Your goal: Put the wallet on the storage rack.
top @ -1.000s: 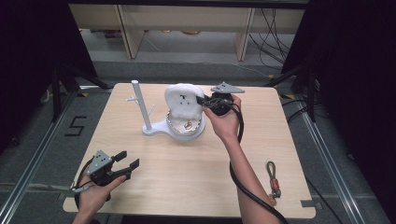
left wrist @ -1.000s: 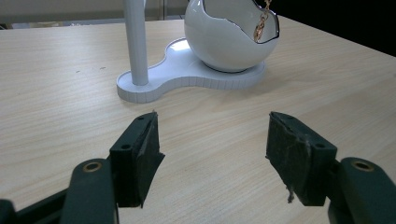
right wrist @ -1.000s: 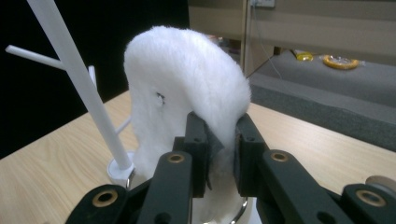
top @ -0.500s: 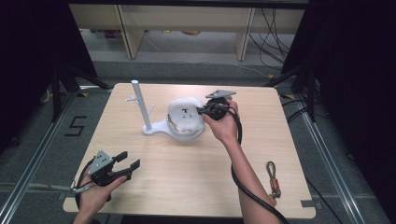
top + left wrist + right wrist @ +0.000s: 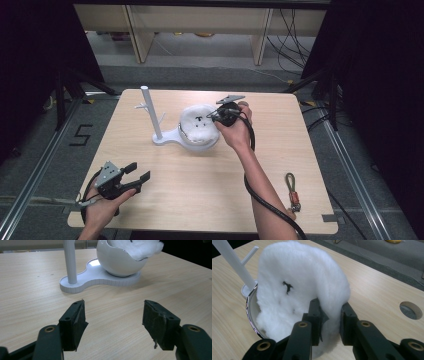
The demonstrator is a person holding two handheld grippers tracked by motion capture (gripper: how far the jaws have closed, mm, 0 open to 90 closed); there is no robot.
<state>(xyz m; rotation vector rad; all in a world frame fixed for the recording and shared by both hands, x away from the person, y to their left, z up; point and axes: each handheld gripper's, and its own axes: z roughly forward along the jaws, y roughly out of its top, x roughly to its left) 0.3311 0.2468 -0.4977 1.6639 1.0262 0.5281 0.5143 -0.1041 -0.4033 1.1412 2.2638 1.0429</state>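
A white bowl sits on a white base with an upright post at the table's middle. A fluffy white cushion with small dark marks stands tilted in the bowl. My right gripper is at the bowl's right side. In the right gripper view its pads squeeze the cushion's lower edge; the jaws have just been opening a little, with the fluff still between them. My left gripper rests near the front left corner, open and empty, facing the bowl.
A green and orange strap lies near the table's front right edge. A round hole is in the tabletop beyond the bowl. The right gripper's black cable trails along the forearm. Shelving stands behind the table.
My right gripper has come down with the cushion, which now covers the bowl's inside that showed before. The left gripper has stayed put.
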